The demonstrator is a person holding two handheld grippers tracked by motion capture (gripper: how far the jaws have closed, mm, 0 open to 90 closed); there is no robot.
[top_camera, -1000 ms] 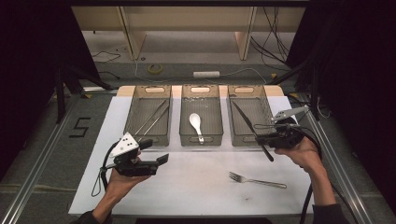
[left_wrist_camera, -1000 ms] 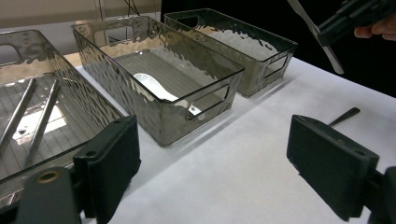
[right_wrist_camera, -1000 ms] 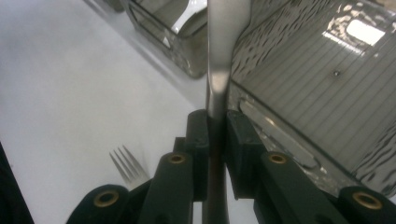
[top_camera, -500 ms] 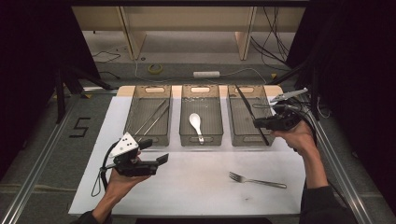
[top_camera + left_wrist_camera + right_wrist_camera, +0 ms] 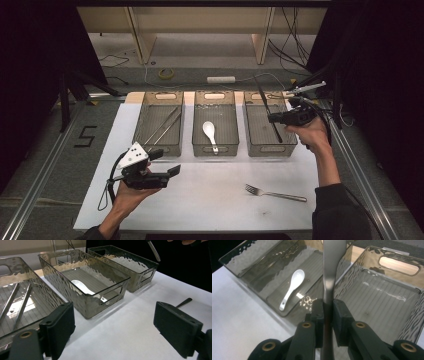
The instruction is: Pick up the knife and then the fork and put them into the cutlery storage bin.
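Observation:
My right gripper point(image 5: 276, 119) point(image 5: 327, 306) is shut on a metal table knife point(image 5: 267, 107) point(image 5: 332, 265) and holds it tilted above the right-hand clear grey bin point(image 5: 270, 149) point(image 5: 402, 293), whose floor is bare. The knife's blade end point(image 5: 154, 251) points to the far side. A steel fork point(image 5: 275, 193) lies on the white mat near the front right; its handle tip point(image 5: 183, 302) shows too. My left gripper point(image 5: 172, 172) point(image 5: 115, 327) is open and holds nothing, low over the mat in front of the left bin point(image 5: 141, 122).
The middle bin point(image 5: 215, 150) point(image 5: 87, 307) holds a white ceramic spoon point(image 5: 209, 133) point(image 5: 81, 287) point(image 5: 292, 287). Two metal chopsticks point(image 5: 162, 125) point(image 5: 15, 302) lie in the left bin. Cables and a tape roll point(image 5: 166, 73) lie on the floor beyond the table.
My right gripper has carried the knife away from the person and upward, from the right bin's near end to over its middle. The left gripper has stayed put.

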